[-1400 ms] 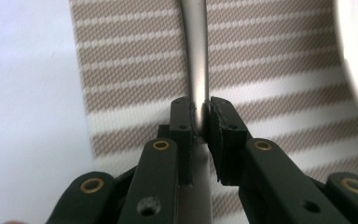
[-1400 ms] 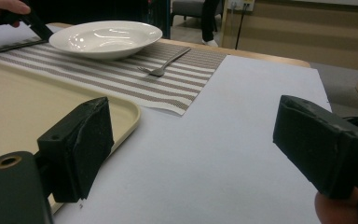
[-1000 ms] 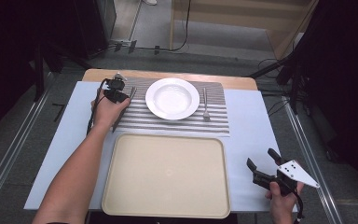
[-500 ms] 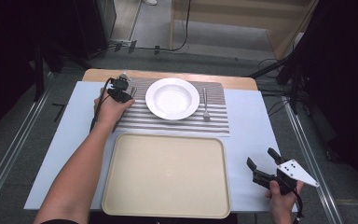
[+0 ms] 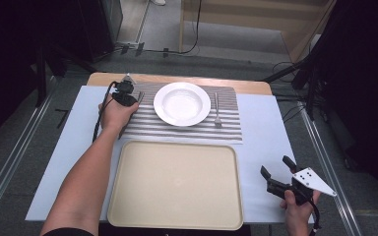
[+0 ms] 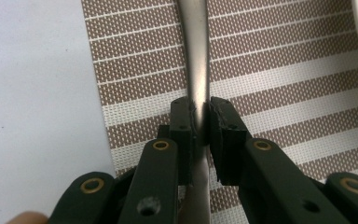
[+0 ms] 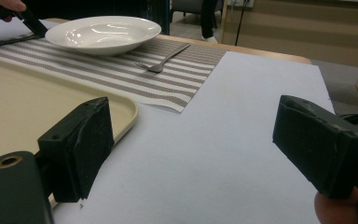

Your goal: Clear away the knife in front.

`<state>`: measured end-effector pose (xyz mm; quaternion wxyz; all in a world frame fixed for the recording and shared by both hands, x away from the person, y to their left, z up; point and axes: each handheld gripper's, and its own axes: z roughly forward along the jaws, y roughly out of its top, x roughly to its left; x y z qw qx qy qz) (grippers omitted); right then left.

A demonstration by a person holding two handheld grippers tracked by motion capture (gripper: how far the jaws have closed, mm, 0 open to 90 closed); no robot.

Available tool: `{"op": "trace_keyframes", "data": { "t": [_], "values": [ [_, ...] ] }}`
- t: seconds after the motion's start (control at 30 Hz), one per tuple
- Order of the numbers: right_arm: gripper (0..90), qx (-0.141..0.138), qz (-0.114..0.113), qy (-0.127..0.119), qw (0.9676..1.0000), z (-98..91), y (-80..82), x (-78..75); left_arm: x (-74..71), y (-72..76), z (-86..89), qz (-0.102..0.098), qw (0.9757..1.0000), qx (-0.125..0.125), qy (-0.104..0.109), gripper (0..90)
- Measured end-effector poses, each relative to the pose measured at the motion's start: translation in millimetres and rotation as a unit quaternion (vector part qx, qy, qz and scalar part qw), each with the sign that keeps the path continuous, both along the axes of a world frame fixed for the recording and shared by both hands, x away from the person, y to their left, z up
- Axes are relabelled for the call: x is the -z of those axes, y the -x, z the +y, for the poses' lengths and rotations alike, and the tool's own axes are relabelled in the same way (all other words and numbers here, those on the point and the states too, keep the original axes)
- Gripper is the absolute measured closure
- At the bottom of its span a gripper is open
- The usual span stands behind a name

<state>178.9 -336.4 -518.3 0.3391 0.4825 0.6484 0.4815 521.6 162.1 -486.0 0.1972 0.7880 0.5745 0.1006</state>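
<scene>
Smooth metal utensil handle [image 6: 196, 70] pinched between left tongs [image 6: 200, 126] over woven striped placemat [image 6: 284, 70].

Bright even table light, dark surroundings; glare on the plate [image 7: 103, 32].

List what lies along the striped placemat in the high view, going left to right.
Left claw shut on a metal utensil handle → white plate → fork.

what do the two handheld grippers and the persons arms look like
Both grippers are black with two blocky jaws on arms with brass-ringed pivots. The right gripper carries a grey three-cornered plate dotted with holes. The left gripper trails a black cable. Both forearms are bare, with no sleeves or gloves visible.
</scene>
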Motion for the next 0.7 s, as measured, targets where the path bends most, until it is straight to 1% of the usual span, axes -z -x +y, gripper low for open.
{"op": "trace_keyframes", "data": {
  "t": [0.1, 0.17, 0.23, 0.3, 0.43, 0.5, 0.57, 0.6, 0.7],
  "values": [
    [12.8, -0.002, 0.001, 0.000, 1.0000, 0.8, -1.2, 0.4, -0.1, 0.2, 0.9, -0.001, 1.0000, 0.003, 0.002, 79.2],
    [12.8, -0.003, -0.001, 0.003, 1.0000, 1.2, -1.7, 0.3, -0.2, -0.2, 3.5, 0.000, 0.9999, 0.004, 0.011, 79.2],
    [12.8, 0.000, 0.000, 0.001, 1.0000, 0.5, -1.2, 0.1, -1.3, -0.2, 5.5, -0.001, 0.9999, 0.003, 0.011, 79.2],
    [12.8, 0.000, -0.001, 0.001, 1.0000, -0.3, -1.1, 0.1, -3.1, 0.0, 9.0, 0.002, 0.9998, 0.006, 0.019, 79.2],
    [12.9, 0.003, 0.001, -0.003, 1.0000, -2.6, -1.9, 0.7, -9.4, 2.8, 12.9, -0.008, 0.9997, 0.010, 0.022, 79.2],
    [12.9, 0.001, 0.001, -0.001, 1.0000, -2.1, -2.4, 0.9, -11.4, 4.5, 14.2, -0.008, 0.9995, 0.015, 0.025, 79.2],
    [12.9, 0.001, 0.001, 0.000, 1.0000, -1.6, -2.5, 0.9, -10.1, 6.5, 14.6, -0.008, 0.9996, 0.015, 0.024, 79.2],
    [12.9, 0.000, 0.000, 0.002, 1.0000, -0.8, -2.3, 0.7, -8.2, 7.0, 14.9, -0.003, 0.9994, 0.017, 0.029, 79.0],
    [12.9, 0.000, 0.001, 0.001, 1.0000, 0.1, -1.6, 0.1, -1.2, 9.7, 14.9, -0.006, 0.9993, 0.018, 0.033, 78.8]
  ]
}}
